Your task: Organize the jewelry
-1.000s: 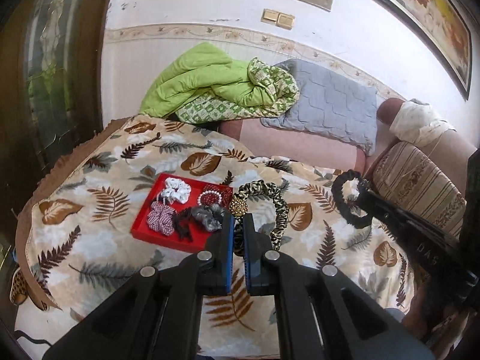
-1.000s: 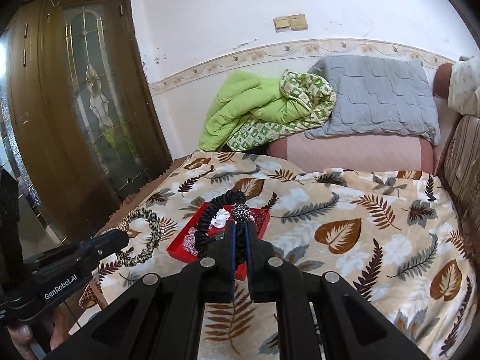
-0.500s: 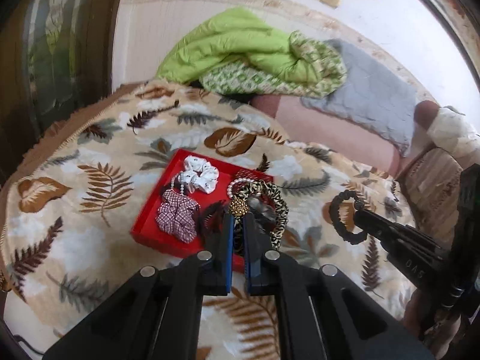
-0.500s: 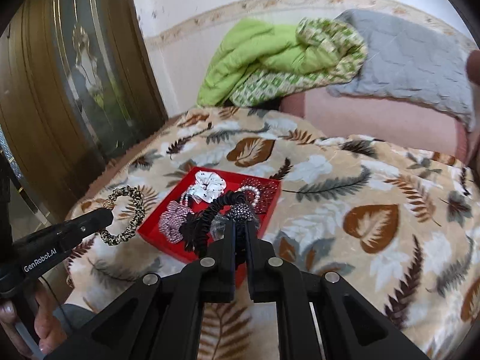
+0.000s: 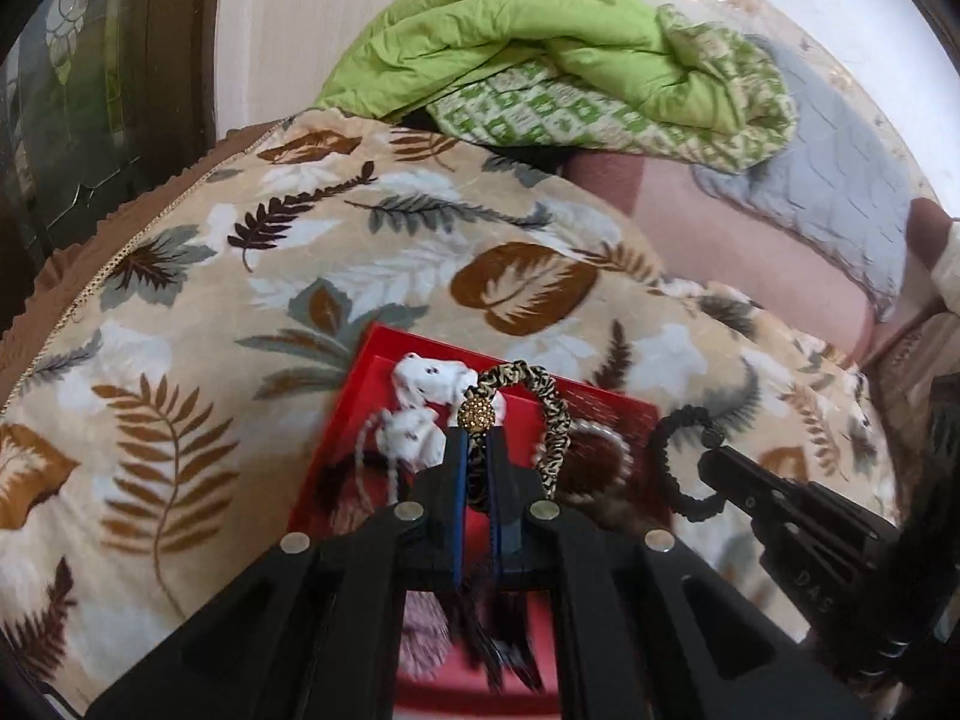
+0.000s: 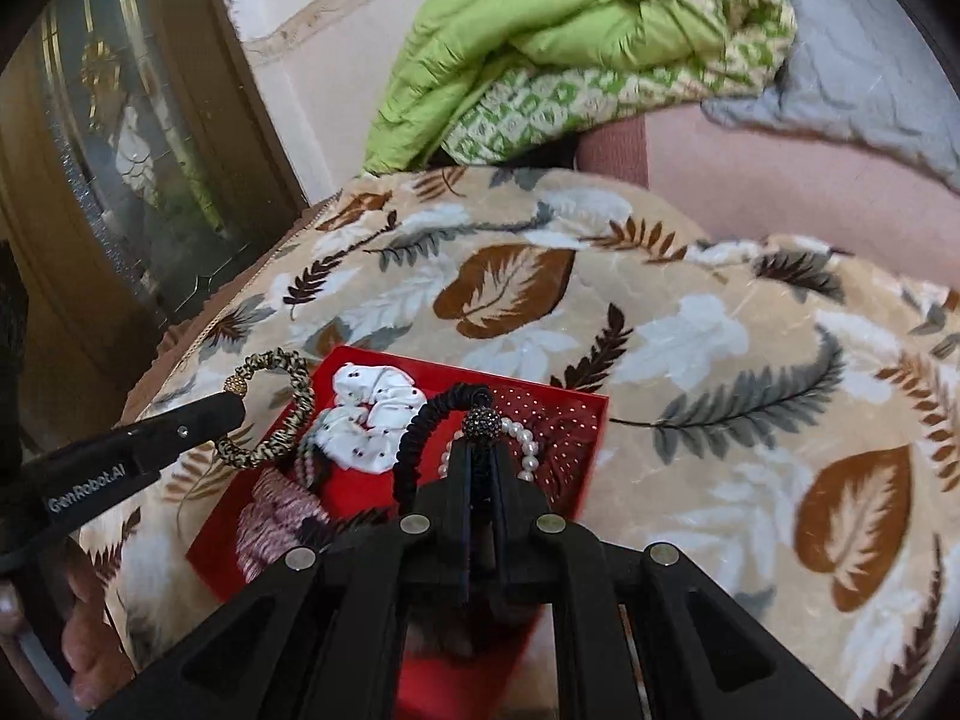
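A red tray (image 5: 360, 372) (image 6: 558, 402) lies on the leaf-print blanket and holds a white scrunchie (image 5: 429, 381) (image 6: 372, 390), a pearl bracelet (image 6: 528, 438), a pink checked scrunchie (image 6: 282, 504) and dark pieces. My left gripper (image 5: 477, 450) is shut on a leopard-print hair band with a gold bead (image 5: 552, 414) (image 6: 282, 414), held over the tray. My right gripper (image 6: 480, 456) is shut on a black hair band with a dark bead (image 6: 432, 426) (image 5: 666, 462), also over the tray.
The leaf-print blanket (image 5: 180, 300) (image 6: 750, 360) covers the bed. A green quilt (image 5: 540, 42) (image 6: 540, 42) and a grey pillow (image 5: 840, 180) lie at the back against the wall. A wooden glass-panelled door (image 6: 120, 150) stands at left.
Both grippers have moved down and closer to the red tray, each still holding its hair band. The tray now fills more of both views.
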Available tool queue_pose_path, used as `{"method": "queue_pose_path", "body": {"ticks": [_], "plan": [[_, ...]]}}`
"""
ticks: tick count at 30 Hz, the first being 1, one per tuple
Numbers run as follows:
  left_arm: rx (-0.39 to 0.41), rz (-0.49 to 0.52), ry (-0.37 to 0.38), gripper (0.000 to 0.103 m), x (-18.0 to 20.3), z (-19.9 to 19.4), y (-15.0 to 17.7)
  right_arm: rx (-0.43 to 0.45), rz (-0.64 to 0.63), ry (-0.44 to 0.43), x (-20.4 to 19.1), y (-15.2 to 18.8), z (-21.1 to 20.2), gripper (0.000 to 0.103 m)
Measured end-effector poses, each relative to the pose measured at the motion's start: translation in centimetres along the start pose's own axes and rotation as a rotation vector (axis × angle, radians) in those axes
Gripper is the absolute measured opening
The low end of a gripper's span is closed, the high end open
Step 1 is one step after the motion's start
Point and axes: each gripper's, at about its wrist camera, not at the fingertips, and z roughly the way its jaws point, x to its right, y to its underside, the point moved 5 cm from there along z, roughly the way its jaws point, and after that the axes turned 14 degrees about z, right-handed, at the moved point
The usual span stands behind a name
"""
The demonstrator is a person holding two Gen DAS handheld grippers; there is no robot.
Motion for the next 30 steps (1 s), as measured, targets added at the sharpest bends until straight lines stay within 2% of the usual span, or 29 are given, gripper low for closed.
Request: {"method": "queue_pose_path", "body": {"ticks": [2,5,7,17,22,24,27,30], "plan": [[-0.001,-0.028,0.007,0.005,-0.9,1.3,0.7,-0.016,0.005,-0.013,0.0,-0.1,1.3,0.007],[-0.055,-0.088,0.045,0.005,-2.1,3.4,1.6,-0.042,-0.016,-0.013,-0.3,0.0,3.2,0.007],[-0.076,-0.101,0.044,0.005,-2.4,4.2,1.5,-0.053,-0.028,-0.010,-0.4,0.1,4.3,0.007],[-0.077,-0.110,0.003,0.005,-4.5,5.2,1.0,-0.088,0.007,0.002,-0.4,-0.4,7.4,0.007],[-0.075,-0.150,0.028,0.005,-5.4,5.4,0.5,-0.095,-0.009,0.033,-0.8,-0.5,8.0,0.007],[-0.080,-0.141,0.042,0.005,-5.0,5.6,0.1,-0.101,0.006,0.037,-0.6,-0.6,8.3,0.007],[-0.092,-0.081,0.004,0.005,-4.2,6.0,0.1,-0.112,0.016,0.042,-0.5,-0.6,8.6,0.007],[-0.094,-0.093,0.020,0.005,-4.3,6.5,0.2,-0.108,-0.004,0.056,-0.7,-0.5,8.8,0.007]]}}
